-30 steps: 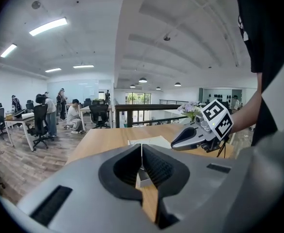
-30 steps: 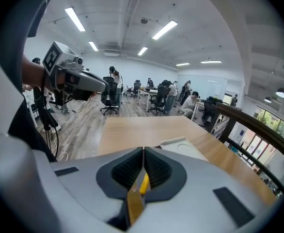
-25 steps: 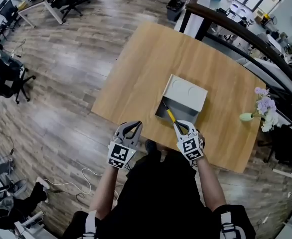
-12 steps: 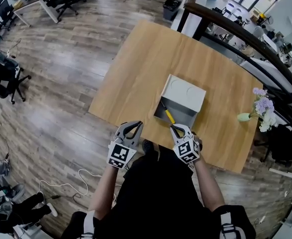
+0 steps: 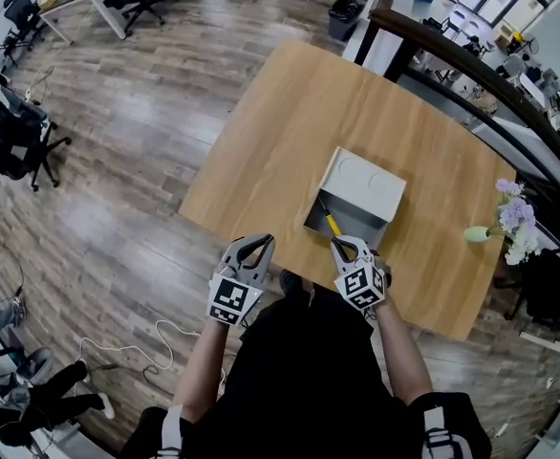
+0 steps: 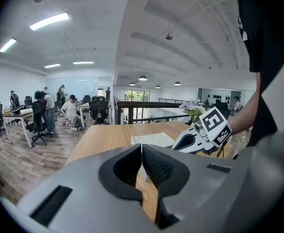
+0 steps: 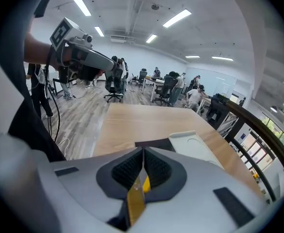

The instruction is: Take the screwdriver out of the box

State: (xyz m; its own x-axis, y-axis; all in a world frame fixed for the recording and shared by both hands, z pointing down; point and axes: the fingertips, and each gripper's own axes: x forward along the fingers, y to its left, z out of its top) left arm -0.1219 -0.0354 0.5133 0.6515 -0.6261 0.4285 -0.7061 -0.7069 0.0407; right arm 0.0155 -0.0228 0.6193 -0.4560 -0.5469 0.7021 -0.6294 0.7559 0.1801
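Observation:
A grey box (image 5: 364,197) with a pale lid sits near the front edge of the wooden table (image 5: 290,122); its dark opening faces me. The yellow-handled screwdriver (image 5: 333,227) slants out of that opening, its black end low in the box. My right gripper (image 5: 341,243) is shut on the screwdriver's handle (image 7: 137,198), just in front of the box (image 7: 195,147). My left gripper (image 5: 252,244) hangs off the table's front edge, jaws shut with nothing between them (image 6: 141,166). The right gripper (image 6: 202,132) shows in the left gripper view.
A small vase of purple flowers (image 5: 507,216) stands at the table's right edge. A dark railing (image 5: 471,65) runs behind the table. Office chairs (image 5: 12,142) and desks stand on the wooden floor to the left, with people seated in the distance (image 6: 40,110).
My right gripper has drawn back slightly toward me with the screwdriver, so less of its shaft shows beyond the jaws. The left gripper has barely moved.

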